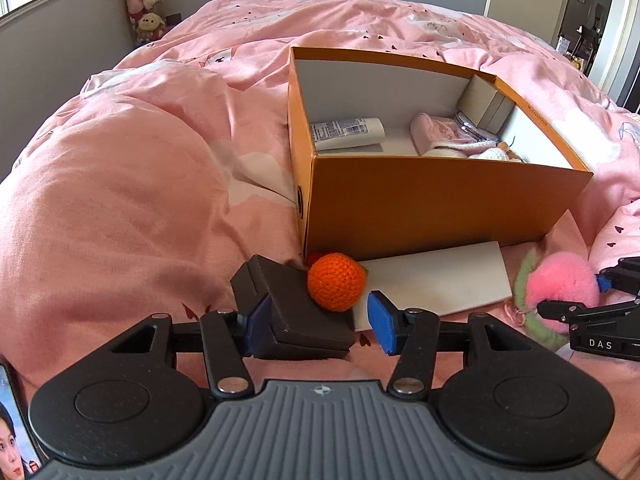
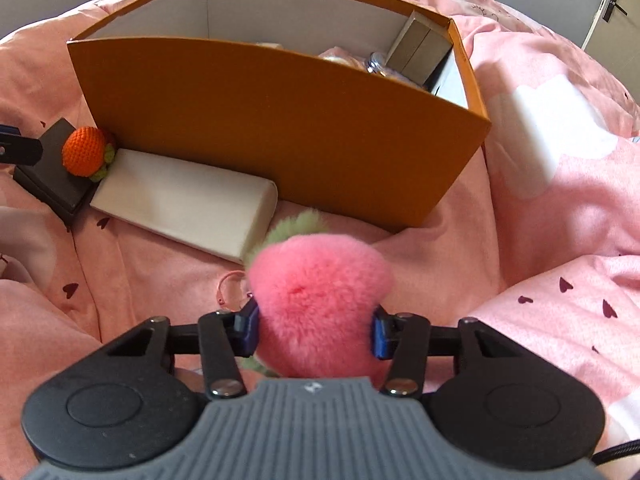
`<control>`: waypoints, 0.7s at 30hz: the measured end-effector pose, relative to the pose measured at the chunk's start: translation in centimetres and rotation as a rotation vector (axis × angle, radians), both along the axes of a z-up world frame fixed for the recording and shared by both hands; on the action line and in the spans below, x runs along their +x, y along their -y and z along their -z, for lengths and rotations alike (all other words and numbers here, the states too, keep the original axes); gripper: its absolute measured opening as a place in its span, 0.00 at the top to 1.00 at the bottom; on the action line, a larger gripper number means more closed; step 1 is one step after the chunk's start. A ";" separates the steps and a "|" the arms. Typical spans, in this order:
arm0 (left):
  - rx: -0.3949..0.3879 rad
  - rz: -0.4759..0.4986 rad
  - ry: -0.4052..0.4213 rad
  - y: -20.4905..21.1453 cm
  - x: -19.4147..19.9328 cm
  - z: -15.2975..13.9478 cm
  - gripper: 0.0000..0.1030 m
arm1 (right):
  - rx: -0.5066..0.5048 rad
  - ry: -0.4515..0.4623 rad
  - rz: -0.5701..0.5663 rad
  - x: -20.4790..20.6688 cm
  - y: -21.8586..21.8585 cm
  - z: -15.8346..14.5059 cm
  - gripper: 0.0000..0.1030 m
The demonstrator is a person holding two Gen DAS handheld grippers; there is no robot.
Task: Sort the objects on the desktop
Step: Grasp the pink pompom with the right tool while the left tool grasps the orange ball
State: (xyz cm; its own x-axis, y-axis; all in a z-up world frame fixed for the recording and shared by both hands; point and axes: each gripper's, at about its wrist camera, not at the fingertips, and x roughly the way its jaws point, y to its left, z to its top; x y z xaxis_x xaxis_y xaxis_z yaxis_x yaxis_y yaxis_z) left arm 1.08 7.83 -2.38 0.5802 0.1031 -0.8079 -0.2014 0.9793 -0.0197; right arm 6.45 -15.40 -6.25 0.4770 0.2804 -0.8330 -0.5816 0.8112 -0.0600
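My left gripper (image 1: 320, 322) is open astride a black box (image 1: 296, 312) on the pink bed. Its left pad sits against the box's side and its right pad stands off it. An orange crochet ball (image 1: 337, 282) rests on the black box, against the corner of an orange cardboard box (image 1: 440, 200). A white flat box (image 1: 436, 280) lies along that box's front wall. My right gripper (image 2: 314, 332) is shut on a pink fluffy plush (image 2: 320, 300) with green leaves, both pads pressed into the fur. The same plush (image 1: 560, 280) shows in the left wrist view at the far right.
The orange box (image 2: 280, 120) holds a white tube (image 1: 348, 132), a pink pouch (image 1: 432, 128), a grey carton (image 1: 484, 106) and other small things. A phone (image 1: 12, 432) lies at the lower left. Rumpled pink duvet (image 1: 120, 200) surrounds everything. Plush toys (image 1: 144, 0) stand by the far wall.
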 end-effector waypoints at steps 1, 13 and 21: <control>-0.015 0.009 0.009 0.0 0.1 0.0 0.40 | 0.017 0.001 -0.008 0.0 0.0 -0.5 0.54; 0.022 0.014 0.000 0.5 3.2 2.7 0.42 | 0.092 0.017 -0.043 2.2 -2.8 -1.1 0.53; 0.056 0.022 -0.006 0.9 3.5 4.0 0.53 | 0.122 -0.001 -0.033 2.4 -2.6 0.2 0.46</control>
State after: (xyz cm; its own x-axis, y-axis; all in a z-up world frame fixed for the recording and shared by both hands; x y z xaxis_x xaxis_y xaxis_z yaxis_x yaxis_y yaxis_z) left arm 4.53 6.90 -6.37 0.5782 0.1358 -0.8045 -0.1800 0.9830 0.0366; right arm 8.82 -12.82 -6.50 0.4654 0.3955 -0.7918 -0.6080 0.7930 0.0388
